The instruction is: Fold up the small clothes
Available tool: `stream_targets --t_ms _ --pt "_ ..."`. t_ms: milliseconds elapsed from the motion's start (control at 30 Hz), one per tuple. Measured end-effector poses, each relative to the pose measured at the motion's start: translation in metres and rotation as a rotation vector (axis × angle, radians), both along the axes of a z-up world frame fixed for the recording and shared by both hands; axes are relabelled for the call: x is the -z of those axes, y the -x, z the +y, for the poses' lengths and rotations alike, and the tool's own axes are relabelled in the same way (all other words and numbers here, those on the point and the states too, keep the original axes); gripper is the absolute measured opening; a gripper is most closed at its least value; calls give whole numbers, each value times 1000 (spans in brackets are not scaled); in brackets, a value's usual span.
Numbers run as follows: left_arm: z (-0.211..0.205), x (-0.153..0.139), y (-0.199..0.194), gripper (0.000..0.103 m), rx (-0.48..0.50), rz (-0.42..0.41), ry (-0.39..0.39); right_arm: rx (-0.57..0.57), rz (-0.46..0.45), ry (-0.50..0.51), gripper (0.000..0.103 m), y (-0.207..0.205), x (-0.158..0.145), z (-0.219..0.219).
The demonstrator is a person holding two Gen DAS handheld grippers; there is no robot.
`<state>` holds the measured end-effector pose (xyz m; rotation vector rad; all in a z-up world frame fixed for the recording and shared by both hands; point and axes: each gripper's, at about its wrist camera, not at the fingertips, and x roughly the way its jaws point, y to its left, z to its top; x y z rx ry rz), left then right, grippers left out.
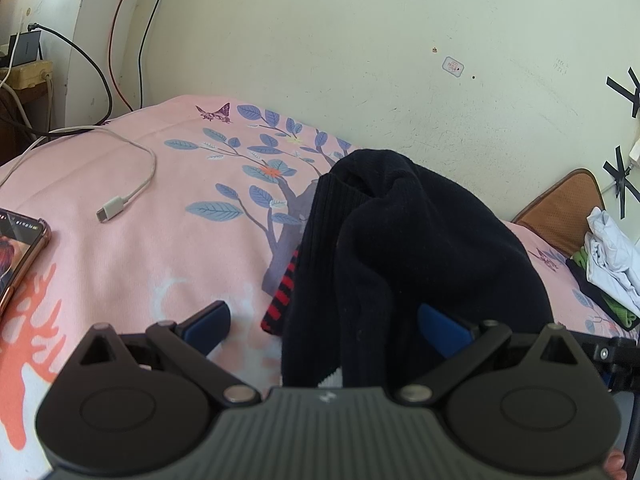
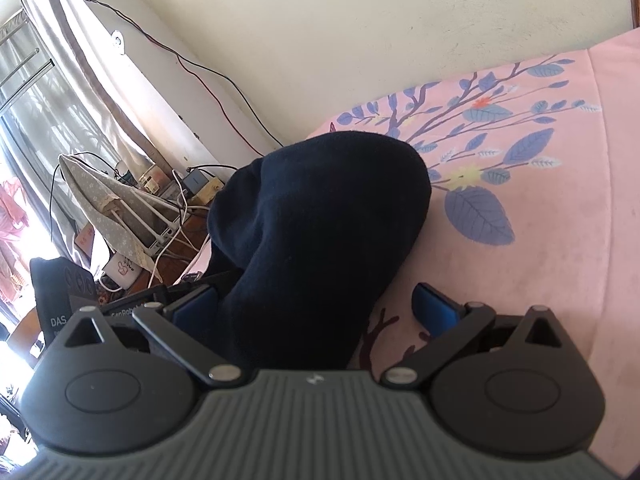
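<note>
the black sock [image 1: 400, 248] is bunched on the pink sheet [image 1: 140, 264], running straight away from both grippers; left gripper [image 1: 326, 320] and right gripper [image 2: 316, 312] gape wide around its near end, gripping nothing; which sits nearer the sock i cannot tell.

Both views are bright with soft daylight. In the right wrist view the window [image 2: 28, 128] at the left edge is blown out to white glare, washing out the curtain [image 2: 80, 80] beside it. The black sock [image 1: 400, 248] is so dark that its folds barely show. Fisheye distortion bends the wall [image 1: 360, 40] and bedsheet [image 1: 140, 248] towards the corners, which go dark. Shadows are faint.
</note>
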<state>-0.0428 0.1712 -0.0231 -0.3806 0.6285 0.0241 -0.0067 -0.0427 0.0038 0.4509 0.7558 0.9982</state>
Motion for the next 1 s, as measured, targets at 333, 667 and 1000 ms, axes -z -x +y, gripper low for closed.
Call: stream_targets --t_ms 333,667,1000 --pt "0 0 0 103 -2 -4 3 -5 1 -17 103 0 1 -2" --pt "0 0 1 103 -3 -6 5 -4 2 -26 103 0 1 -3" --pt "5 1 2 103 -8 -24 44 -3 2 -26 103 0 1 -3"
